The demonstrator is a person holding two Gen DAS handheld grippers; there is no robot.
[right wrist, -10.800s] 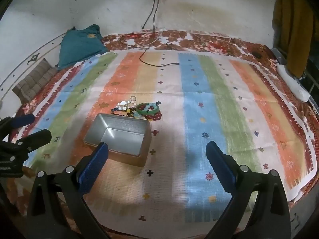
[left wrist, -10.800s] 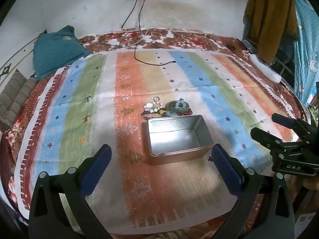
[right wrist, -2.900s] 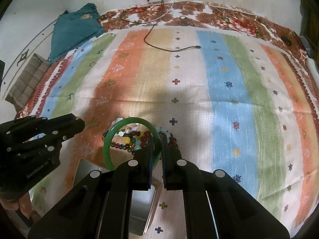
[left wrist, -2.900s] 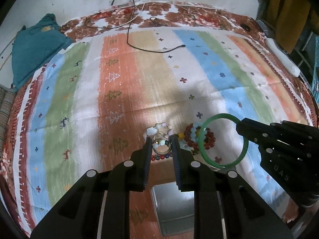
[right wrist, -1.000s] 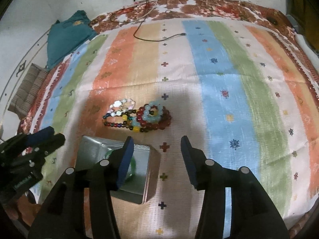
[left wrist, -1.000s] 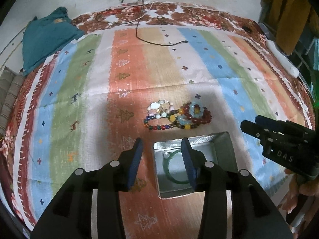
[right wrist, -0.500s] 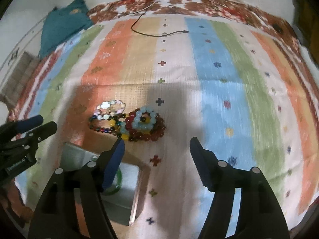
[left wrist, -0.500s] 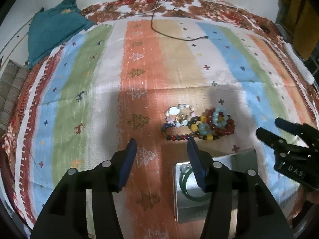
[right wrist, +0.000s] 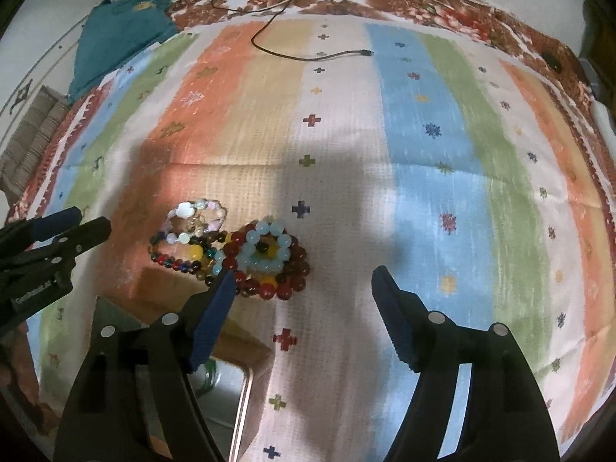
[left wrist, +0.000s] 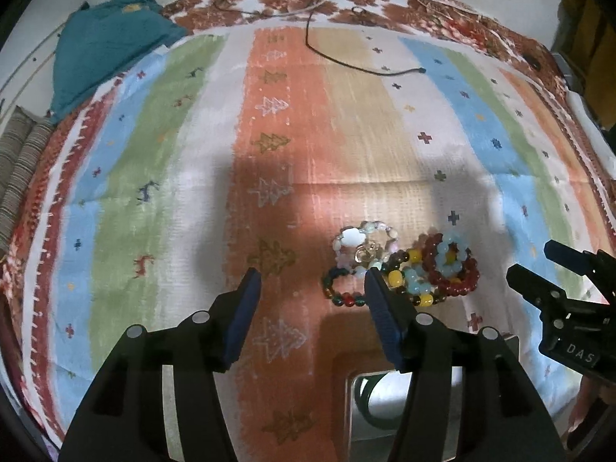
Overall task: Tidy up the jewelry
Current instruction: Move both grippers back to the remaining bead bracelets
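A pile of bead bracelets (left wrist: 404,269) lies on the striped cloth: dark red, pale blue, yellow and multicoloured beads, plus a white-stone one. My left gripper (left wrist: 312,275) hovers just left of the pile, its jaws opening with nothing between them. In the right wrist view the bead pile (right wrist: 235,246) sits left of my right gripper (right wrist: 304,275), whose jaws are also opening and empty. The metal tin (left wrist: 348,404) is at the bottom edge, partly hidden by the fingers, with a green bangle (left wrist: 367,396) inside. The tin (right wrist: 240,400) and the bangle (right wrist: 210,375) also show in the right wrist view.
A black cable (left wrist: 346,61) trails over the far part of the cloth. A teal garment (left wrist: 100,42) lies at the far left beside a striped cushion (left wrist: 19,169). The striped cloth (right wrist: 442,154) spreads wide to the right.
The green bangle, held by the right gripper earlier, now lies in the tin. Both grippers have moved forward and down toward the bead pile, and both pairs of jaws have widened.
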